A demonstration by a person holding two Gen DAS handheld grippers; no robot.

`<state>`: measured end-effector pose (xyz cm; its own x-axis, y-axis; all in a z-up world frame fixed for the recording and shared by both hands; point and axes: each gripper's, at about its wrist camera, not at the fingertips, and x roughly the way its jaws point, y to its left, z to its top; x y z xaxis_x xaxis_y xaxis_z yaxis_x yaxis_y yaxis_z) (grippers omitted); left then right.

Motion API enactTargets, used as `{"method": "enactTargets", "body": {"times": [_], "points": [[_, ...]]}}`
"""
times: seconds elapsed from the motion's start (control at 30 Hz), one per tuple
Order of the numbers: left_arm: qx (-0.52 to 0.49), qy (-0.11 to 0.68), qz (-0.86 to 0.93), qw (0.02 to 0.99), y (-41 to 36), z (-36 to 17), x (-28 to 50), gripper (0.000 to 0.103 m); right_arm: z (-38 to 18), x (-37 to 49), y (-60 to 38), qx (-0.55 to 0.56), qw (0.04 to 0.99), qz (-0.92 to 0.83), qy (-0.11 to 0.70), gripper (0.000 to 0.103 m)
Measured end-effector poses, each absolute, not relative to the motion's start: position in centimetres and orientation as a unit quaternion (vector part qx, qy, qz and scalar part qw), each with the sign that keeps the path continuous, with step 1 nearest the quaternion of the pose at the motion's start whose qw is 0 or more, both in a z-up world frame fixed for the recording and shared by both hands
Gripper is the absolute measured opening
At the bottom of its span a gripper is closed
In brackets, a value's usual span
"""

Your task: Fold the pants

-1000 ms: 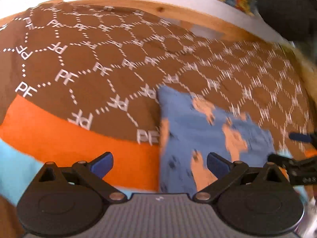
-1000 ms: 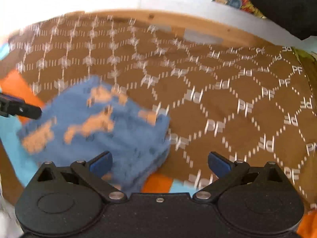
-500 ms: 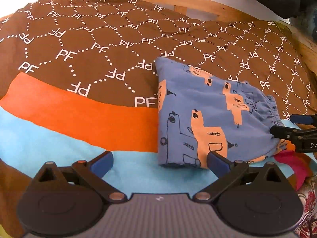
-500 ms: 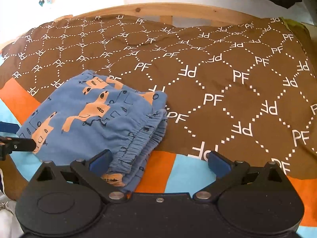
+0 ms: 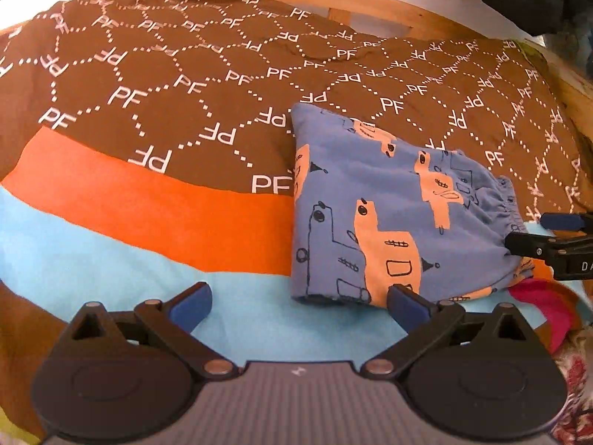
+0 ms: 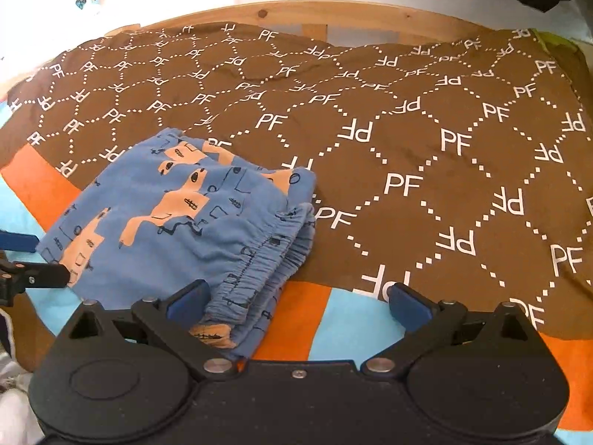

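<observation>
The blue pants (image 5: 389, 215) with orange animal prints lie folded into a compact stack on the bed cover; their gathered waistband (image 6: 267, 256) faces the right gripper. My left gripper (image 5: 296, 300) is open just in front of the stack's near left corner, holding nothing. My right gripper (image 6: 296, 296) is open too, with its left finger (image 6: 189, 296) against the waistband end and its right finger over bare cover. Each gripper shows at the edge of the other's view: the right gripper (image 5: 556, 241) and the left gripper (image 6: 26, 259).
The bed cover (image 5: 166, 85) is brown with white PF hexagons, with an orange band (image 5: 148, 204) and a light blue band (image 5: 111, 267) nearer me. A wooden bed frame (image 6: 333, 11) runs along the far edge. Pink fabric (image 5: 537, 296) lies at right.
Both grippers have drawn back from the folded pants and steadied; the view went from blurred motion to still. The pants lie where they were half a second ago.
</observation>
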<state>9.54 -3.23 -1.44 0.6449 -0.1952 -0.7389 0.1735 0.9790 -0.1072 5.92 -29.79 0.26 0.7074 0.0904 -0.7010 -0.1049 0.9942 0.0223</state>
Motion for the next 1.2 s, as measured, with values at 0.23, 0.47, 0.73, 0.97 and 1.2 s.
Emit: {"method": "enactTargets", "body": {"times": [0.23,0.47,0.73,0.97,1.2], "points": [[-0.053,0.42,-0.105,0.9,-2.6,-0.6,9.5,0.103,0.9,6.2,-31.5,0.055,0.92,0.069,0.381,0.102],[-0.138,0.369,-0.147,0.907,-0.4,0.5,10.6,0.103,1.3,7.1,-33.4,0.143,0.913,0.103,0.368,0.102],[-0.163,0.406,-0.149,0.887,-0.4,-0.6,13.6,0.103,0.4,14.0,-33.6,0.161,0.898,0.142,0.385,0.102],[-0.142,0.408,-0.146,0.89,-0.8,-1.1,13.3,0.103,-0.6,17.6,-33.7,0.209,0.895,0.116,0.376,0.102],[-0.137,0.407,-0.15,0.891,-0.7,-1.1,13.1,0.103,-0.7,17.0,-33.4,0.185,0.911,0.081,0.359,0.073]]}}
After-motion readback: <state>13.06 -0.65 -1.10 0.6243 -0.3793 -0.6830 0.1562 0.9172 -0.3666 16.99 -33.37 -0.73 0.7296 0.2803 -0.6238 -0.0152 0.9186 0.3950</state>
